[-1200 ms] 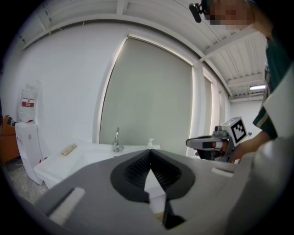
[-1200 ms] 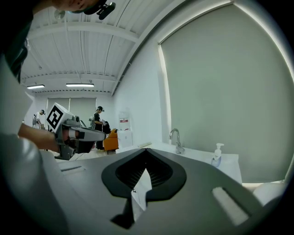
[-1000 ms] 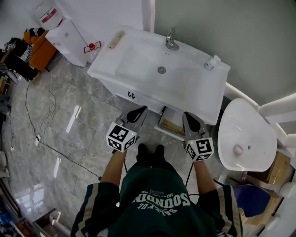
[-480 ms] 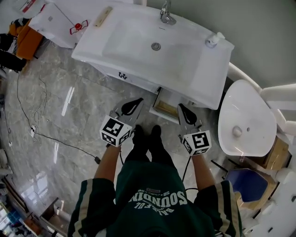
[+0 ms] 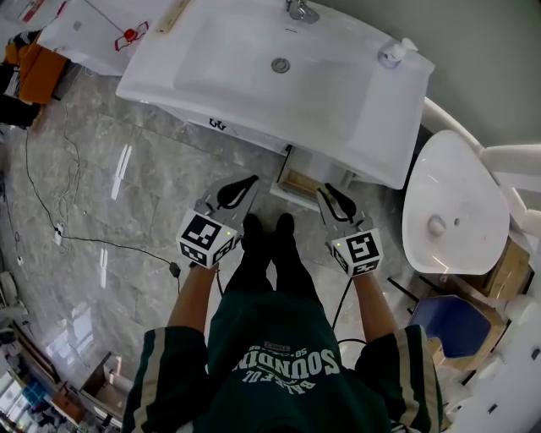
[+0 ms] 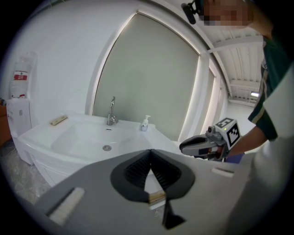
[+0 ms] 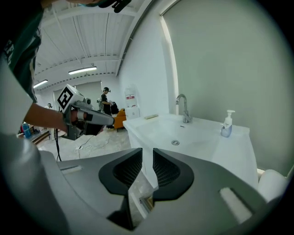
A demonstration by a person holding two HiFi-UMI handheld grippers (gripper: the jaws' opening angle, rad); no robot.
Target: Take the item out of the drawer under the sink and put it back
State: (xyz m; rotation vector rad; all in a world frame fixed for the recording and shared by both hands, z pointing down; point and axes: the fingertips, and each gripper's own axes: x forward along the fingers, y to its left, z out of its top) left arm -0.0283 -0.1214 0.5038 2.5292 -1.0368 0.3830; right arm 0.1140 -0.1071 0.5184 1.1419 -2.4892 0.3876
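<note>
The white drawer (image 5: 297, 183) under the sink stands pulled partly out of the white cabinet front. It sits right of the cabinet's middle, straight ahead of the person's feet. Its open top shows a pale wood-brown inside. Whether any item lies in it cannot be made out from the head view, and the gripper views catch only a tan strip of it below the claw tips. It is the one drawer seen open.

Above it, the glossy white tabletop (image 5: 385, 127) holds a moulded rectangular basin with one round metal drain (image 5: 281, 65). One chrome tap (image 5: 297, 10) rises at the back rim. One small white pump bottle (image 5: 390, 55) stands at the back right corner, and one flat tan bar (image 5: 173, 15) lies on the left rim. A white toilet with its lid down (image 5: 452, 224) stands to the right of the cabinet.

There are two claws, each carrying one cube with black-and-white square markers. Both are held in front of the cabinet, either side of the drawer. The left claw (image 5: 243, 184) is near the drawer's left side, its jaws pressed together at the tips with nothing between them. The right claw (image 5: 331, 196) is just beside the drawer's right corner. Its jaws have just been opening and stand a narrow slit apart, with nothing between them.
</note>
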